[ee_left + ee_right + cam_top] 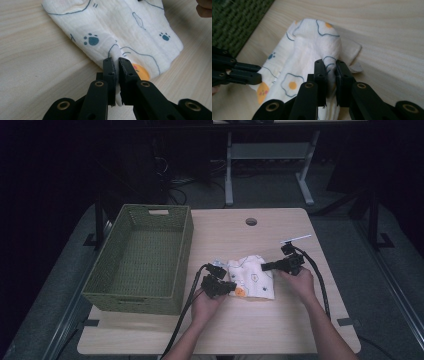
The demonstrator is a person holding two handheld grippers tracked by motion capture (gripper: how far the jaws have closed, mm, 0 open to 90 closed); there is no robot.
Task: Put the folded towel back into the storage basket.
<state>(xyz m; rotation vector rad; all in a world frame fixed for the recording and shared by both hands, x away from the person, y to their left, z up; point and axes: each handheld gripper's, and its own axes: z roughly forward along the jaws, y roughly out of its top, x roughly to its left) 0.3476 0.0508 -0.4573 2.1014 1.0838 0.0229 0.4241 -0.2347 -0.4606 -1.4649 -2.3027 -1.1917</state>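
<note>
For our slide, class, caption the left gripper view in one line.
Left gripper pinches a fold of the paw-print cloth on the wooden table.

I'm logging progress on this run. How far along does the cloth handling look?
Done: both tongs have pinched the printed cloth, the left tongs at one edge, the right tongs at the opposite one. In hand: the cloth, bunched on the table. Left, probably: the green basket holds nothing.
</note>
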